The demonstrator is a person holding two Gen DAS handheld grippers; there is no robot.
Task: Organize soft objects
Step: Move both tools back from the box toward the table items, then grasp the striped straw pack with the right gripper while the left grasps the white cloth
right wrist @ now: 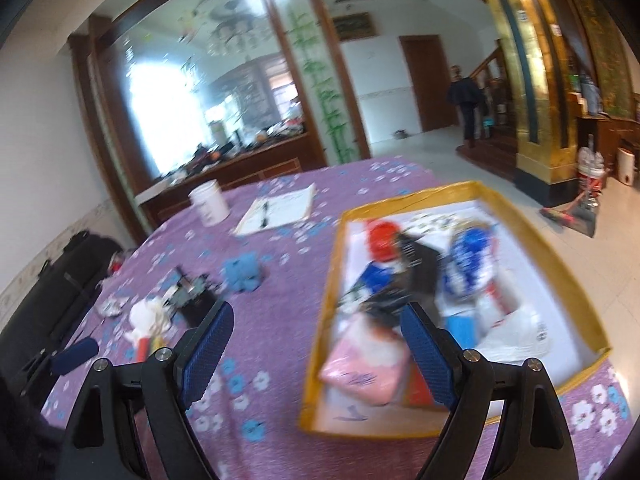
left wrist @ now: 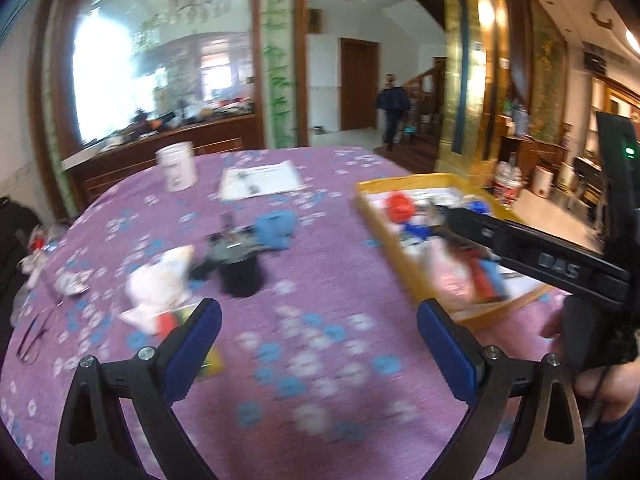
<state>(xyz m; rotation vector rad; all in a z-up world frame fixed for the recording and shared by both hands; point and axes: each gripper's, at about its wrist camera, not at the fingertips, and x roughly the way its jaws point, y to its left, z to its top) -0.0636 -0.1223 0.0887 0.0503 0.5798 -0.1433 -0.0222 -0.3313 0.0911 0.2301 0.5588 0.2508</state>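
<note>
My left tongs [left wrist: 319, 322] are wide apart with nothing in them, over the counter's purple flowered cloth [left wrist: 320, 280]. The soft things, a blue cloth lump [left wrist: 276, 229] and a white cloth lump [left wrist: 158, 286], lie ahead and to the left. My right tongs [right wrist: 318, 328] are apart and empty too, at the near left edge of the yellow cardboard tray [right wrist: 326, 320] full of soft packs.

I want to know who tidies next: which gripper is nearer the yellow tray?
Right. The right gripper hangs at the yellow tray's near left edge; the left gripper is over bare cloth, left of it.
</note>
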